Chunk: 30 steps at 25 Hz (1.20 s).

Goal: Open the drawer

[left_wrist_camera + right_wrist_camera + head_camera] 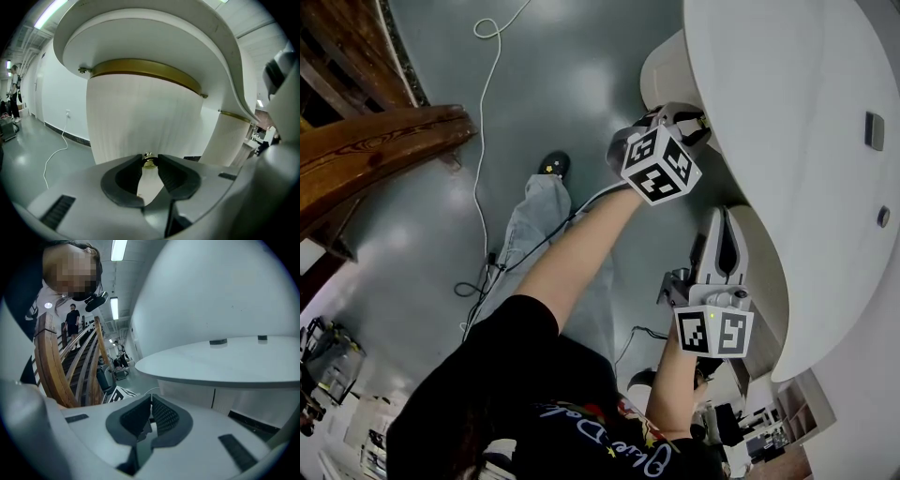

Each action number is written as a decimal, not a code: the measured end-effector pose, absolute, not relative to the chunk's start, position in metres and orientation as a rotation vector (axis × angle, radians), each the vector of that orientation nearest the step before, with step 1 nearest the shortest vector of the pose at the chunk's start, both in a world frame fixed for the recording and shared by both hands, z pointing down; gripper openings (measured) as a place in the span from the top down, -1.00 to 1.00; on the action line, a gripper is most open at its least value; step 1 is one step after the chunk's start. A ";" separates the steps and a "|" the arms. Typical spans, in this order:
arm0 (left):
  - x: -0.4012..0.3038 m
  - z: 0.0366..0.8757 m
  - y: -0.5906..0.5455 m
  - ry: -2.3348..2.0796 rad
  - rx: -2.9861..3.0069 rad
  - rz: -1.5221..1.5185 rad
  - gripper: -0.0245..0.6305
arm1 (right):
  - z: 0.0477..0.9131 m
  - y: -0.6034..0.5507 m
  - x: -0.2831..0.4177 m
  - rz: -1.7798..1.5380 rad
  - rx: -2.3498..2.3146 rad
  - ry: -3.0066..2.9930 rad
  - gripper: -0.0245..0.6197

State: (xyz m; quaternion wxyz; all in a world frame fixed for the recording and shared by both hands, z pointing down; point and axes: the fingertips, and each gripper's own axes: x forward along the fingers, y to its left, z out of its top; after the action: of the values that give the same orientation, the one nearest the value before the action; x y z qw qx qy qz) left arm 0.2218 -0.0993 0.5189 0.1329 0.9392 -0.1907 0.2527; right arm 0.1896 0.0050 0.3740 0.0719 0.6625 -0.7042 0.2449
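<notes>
**Left jaws on the knob, the pull not yet made**

The task's thing sits under the big white desk (787, 141). It is the rounded drawer front (140, 122) just below the overhanging top, and it looks fully closed, with no gap at its upper edge. The left gripper (150, 158) is right up against it, its two jaws standing on either side of the small brass knob (149, 161) and seemingly pressing on it at their tips. The right gripper (151, 398) hangs beside the desk edge with its jaws brought together on nothing, so it takes no part for now.

The step in hand seems to be taking the knob. The next move would be a straight pull away from the front, along the line of the drawer. The grip must be firm, because the knob is small and smooth and only the tips of the jaws have it, so it could slip out.

The desk top is smooth and matte white with a soft, rounded outline. The drawer front curves like a drum and has fine vertical ribs. A thin brass band (150, 70) runs around its top. The knob is round, shiny metal. The jaw pads are dark with a fine grid texture.
</notes>
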 end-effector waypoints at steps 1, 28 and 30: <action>0.222 0.519 -0.099 -0.550 2.725 0.733 0.61 | 0.374 0.005 0.189 0.735 1.992 -2.117 0.91; 0.197 0.519 -0.080 -0.540 2.719 0.751 0.62 | 0.368 0.009 0.173 0.719 1.968 -2.124 0.91; 0.195 0.520 -0.079 -0.546 2.717 0.752 0.62 | 0.368 0.011 0.173 0.735 1.974 -2.133 0.92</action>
State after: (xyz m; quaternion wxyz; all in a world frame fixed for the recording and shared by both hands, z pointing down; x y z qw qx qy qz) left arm 0.1953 -0.0786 0.5197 0.1344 0.9376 -0.1885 0.2593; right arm 0.1734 0.0106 0.3679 0.0718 0.6569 -0.7096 0.2446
